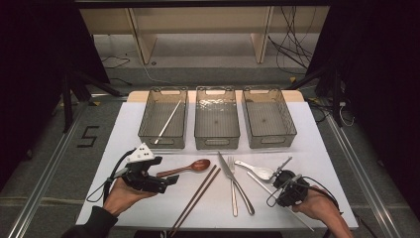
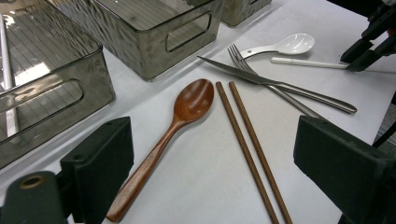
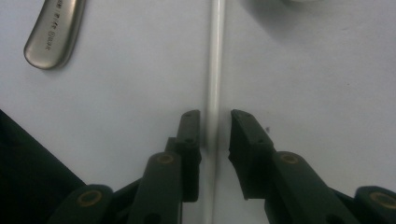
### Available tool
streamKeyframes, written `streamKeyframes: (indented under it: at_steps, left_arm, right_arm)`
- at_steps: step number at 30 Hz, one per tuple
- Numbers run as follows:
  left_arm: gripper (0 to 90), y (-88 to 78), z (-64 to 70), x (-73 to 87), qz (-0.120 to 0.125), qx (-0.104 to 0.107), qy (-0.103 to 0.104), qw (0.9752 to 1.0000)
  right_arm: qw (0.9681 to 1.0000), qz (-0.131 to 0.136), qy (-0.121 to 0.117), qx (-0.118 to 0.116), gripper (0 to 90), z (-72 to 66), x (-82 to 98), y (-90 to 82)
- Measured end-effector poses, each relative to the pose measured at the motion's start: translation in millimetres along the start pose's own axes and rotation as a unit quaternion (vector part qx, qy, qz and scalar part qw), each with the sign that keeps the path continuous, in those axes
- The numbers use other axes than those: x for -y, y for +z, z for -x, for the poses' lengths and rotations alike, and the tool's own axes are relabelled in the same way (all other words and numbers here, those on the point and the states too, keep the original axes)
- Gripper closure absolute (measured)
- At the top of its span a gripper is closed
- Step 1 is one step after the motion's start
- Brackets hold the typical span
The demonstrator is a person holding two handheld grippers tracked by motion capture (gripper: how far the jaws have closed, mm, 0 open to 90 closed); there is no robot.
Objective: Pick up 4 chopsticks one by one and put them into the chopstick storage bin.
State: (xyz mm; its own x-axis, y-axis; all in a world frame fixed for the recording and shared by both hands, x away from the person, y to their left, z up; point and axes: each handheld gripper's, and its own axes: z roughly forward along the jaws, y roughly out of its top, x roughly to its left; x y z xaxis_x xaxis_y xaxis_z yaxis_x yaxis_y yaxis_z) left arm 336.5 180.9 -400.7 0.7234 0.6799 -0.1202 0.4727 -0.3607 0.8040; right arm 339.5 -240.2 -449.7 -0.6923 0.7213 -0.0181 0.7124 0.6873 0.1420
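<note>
Closing on the white chopstick (image 3: 214,70), your right claw (image 3: 215,128) straddles it on the table (image 1: 317,148), jaws narrow, a sliver of gap left. Pinch fully, then lift toward the 11 o'clock bin (image 1: 148,130). Your left claw (image 2: 210,168) gapes wide, empty.

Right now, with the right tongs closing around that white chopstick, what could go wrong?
1. The white chopstick is thin and lies flat on the table; the right tongs straddle it with a small gap showing, so it may roll or slip out as they close.
2. The grip looks off-centre along the stick, so it might tilt when lifted.
3. The white spoon and knife handle lie close by and could get nudged.
</note>
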Motion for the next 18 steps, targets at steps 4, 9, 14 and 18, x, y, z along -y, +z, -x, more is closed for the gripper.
streamKeyframes:
  at_steps: [4, 9, 14, 18]
  left_arm:
    - [11.8, -0.8, 0.7, 1.1, -0.001, 0.001, -0.001, 1.0]
    - [12.3, 0.9, 0.9, 2.4, -0.01, 0.003, 0.007, 0.9999]
    - [13.1, 1.3, 2.2, 2.5, -0.008, 0.003, 0.009, 0.9999]
    - [13.5, 1.2, 2.4, 2.3, -0.011, 0.004, 0.012, 0.9999]
  right_arm:
    - [0.9999, -0.008, -0.007, 0.004, 79.4, 0.1, -0.9, 1.9]
    - [0.9998, -0.015, -0.014, 0.001, 83.3, -1.5, -3.0, 2.5]
    - [0.9997, -0.021, -0.015, 0.0, 84.5, -1.4, -4.6, 2.9]
    - [0.9995, -0.021, -0.024, 0.001, 85.7, -1.9, -4.9, 2.9]
